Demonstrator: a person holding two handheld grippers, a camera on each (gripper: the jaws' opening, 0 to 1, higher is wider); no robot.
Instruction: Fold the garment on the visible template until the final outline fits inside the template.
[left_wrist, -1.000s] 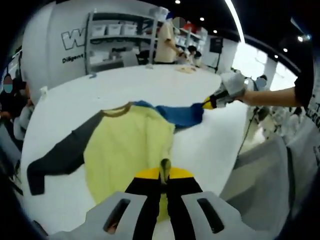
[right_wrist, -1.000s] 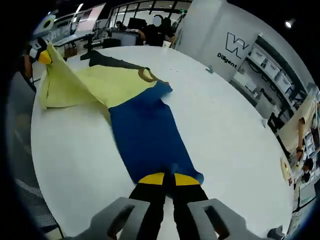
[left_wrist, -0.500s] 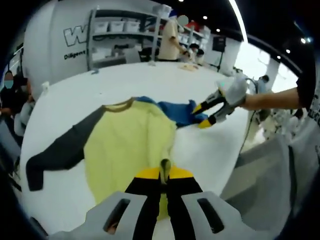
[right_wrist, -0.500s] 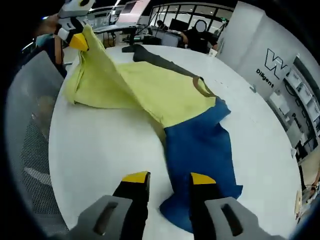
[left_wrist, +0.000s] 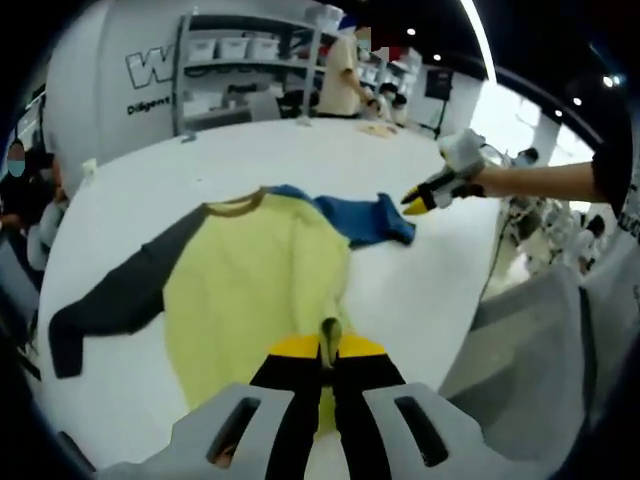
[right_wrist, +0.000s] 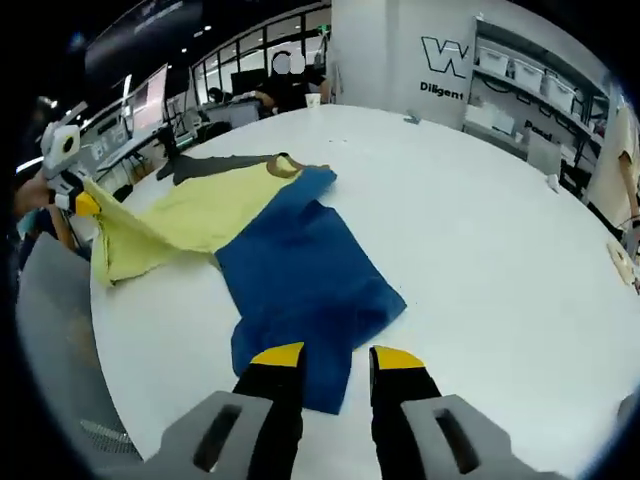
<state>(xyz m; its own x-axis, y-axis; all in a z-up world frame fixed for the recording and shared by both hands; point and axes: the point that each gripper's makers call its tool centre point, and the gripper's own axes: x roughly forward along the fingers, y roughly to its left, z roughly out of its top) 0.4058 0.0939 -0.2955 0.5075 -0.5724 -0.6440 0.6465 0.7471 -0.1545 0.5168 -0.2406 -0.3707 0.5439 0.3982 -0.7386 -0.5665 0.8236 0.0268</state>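
Nearest my left gripper (left_wrist: 328, 352), the jaws are clamped on the garment's (left_wrist: 255, 280) yellow hem. My right gripper (right_wrist: 334, 358) has its jaws apart just above the blue sleeve (right_wrist: 300, 290). Beyond, the garment lies spread across the white table (right_wrist: 480, 250).

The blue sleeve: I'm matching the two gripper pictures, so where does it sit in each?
Left gripper view: blue sleeve lies right of centre, beside the right gripper.
Right gripper view: it lies at lower centre, just beyond that gripper's open jaws.
Shared landmark: the tan collar.
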